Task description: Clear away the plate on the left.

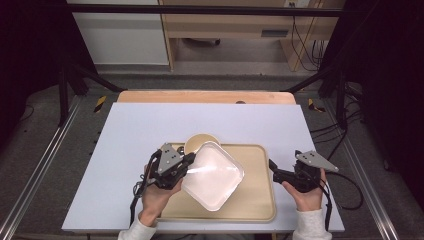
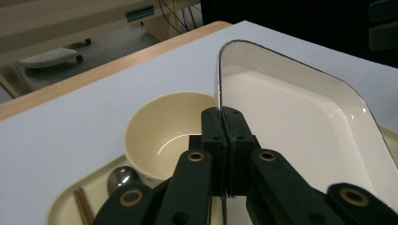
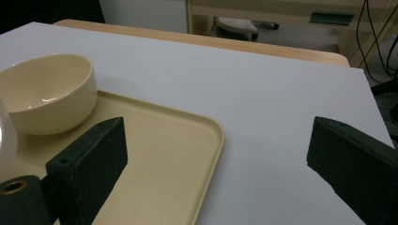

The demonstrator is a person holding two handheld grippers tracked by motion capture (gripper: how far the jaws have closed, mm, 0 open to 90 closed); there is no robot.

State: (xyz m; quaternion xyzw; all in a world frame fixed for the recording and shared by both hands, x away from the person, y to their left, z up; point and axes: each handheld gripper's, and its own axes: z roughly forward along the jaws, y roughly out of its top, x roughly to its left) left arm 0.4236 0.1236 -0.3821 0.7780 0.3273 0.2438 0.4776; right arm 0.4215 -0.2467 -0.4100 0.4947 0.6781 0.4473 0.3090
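Left gripper (image 2: 224, 123) is clamped on the rim of the white square dish (image 1: 213, 175), holding it tilted over the tray (image 1: 257, 200). Cream bowl (image 1: 198, 142) sits at the tray's far-left corner. Right gripper (image 1: 274, 168) is wide, empty, just off the tray's right edge.

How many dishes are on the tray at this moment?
2. A cream bowl sits at the tray's far left corner. A white square dish, pinched at its rim by the left gripper, is tilted over the tray's left half; it may hide others.
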